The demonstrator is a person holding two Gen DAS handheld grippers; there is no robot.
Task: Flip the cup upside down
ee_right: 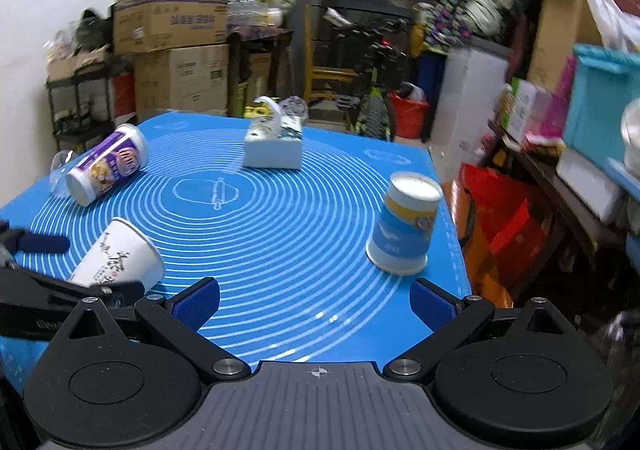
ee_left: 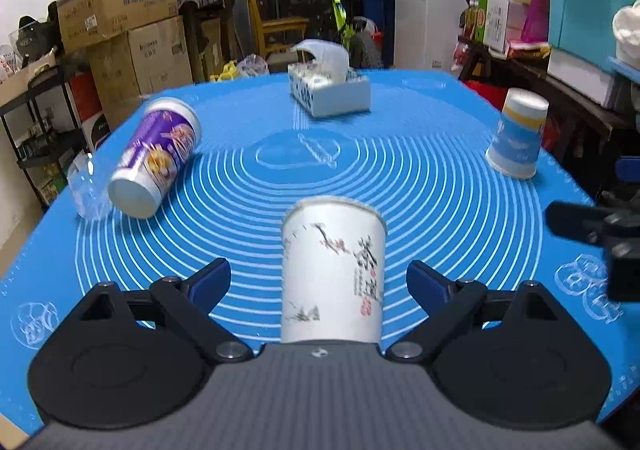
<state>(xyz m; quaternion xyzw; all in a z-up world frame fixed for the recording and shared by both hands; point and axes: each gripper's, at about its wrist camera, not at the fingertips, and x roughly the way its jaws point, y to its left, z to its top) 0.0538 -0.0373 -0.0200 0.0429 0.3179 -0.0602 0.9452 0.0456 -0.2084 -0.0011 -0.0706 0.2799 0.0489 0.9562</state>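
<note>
Clutter first, from my left: a clear plastic cup (ee_left: 86, 186) lies at the table (ee_left: 420, 186) edge, touching a purple-printed paper cup (ee_left: 156, 158) on its side. My left gripper (ee_left: 319, 282) is spread wide around a white paper cup with ink painting (ee_left: 332, 270), pads clear of its walls. A tissue box (ee_left: 330, 90) sits at the far middle. Rightward, a blue-and-yellow paper cup (ee_right: 404, 226) stands upside down, beyond my right gripper (ee_right: 315, 308), jaws apart and empty.
</note>
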